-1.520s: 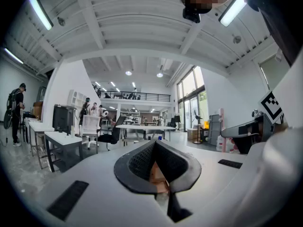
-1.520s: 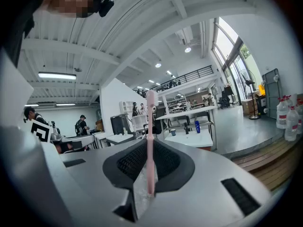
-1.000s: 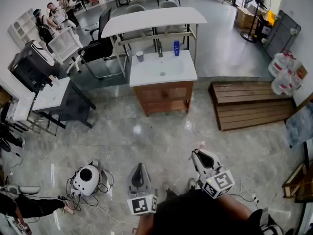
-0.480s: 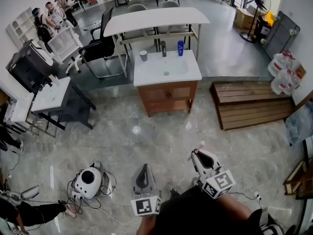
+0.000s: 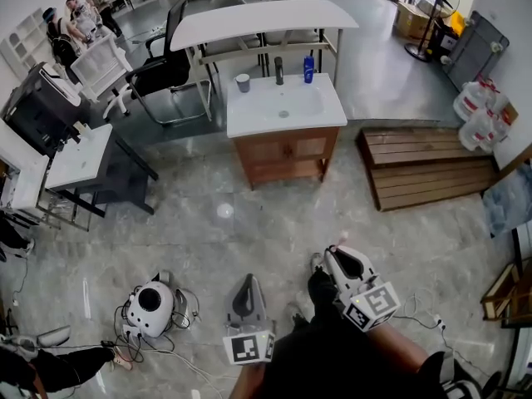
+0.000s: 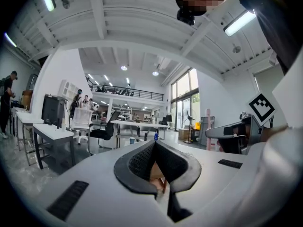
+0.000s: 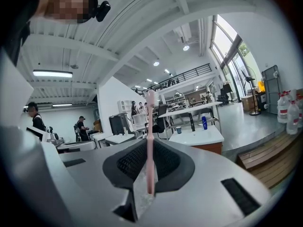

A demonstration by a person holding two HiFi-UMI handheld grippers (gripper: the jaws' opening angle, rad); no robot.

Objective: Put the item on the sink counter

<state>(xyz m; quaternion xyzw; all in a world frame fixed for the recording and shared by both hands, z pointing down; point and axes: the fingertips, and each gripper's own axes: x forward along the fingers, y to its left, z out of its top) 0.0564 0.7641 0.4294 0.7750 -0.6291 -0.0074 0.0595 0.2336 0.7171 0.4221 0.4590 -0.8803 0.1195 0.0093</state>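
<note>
The white sink counter [image 5: 249, 116] on its wooden cabinet stands well ahead across the floor, also seen far off in the right gripper view as the sink counter [image 7: 196, 136]. On it are a blue bottle [image 5: 308, 69], a black tap [image 5: 279, 70] and a grey cup [image 5: 242, 82]. My right gripper [image 5: 335, 257] is shut on a pink toothbrush [image 7: 150, 126], which sticks up from between the jaws of that gripper [image 7: 150, 144]. The left gripper [image 5: 247, 280] is held low beside it, and in its own view the left gripper [image 6: 154, 144] has its jaws shut with nothing in them.
A low wooden pallet bench [image 5: 424, 169] lies right of the counter. A white round device with cables [image 5: 150, 306] sits on the floor at my left. A desk [image 5: 79, 160], an office chair [image 5: 166, 65] and a white table [image 5: 262, 19] stand around the counter. Jugs [image 5: 478, 119] stand far right.
The counter has drifted slightly lower and nearer in the head view as I step forward; a shoe now shows between the grippers. Both grippers stay shut.
</note>
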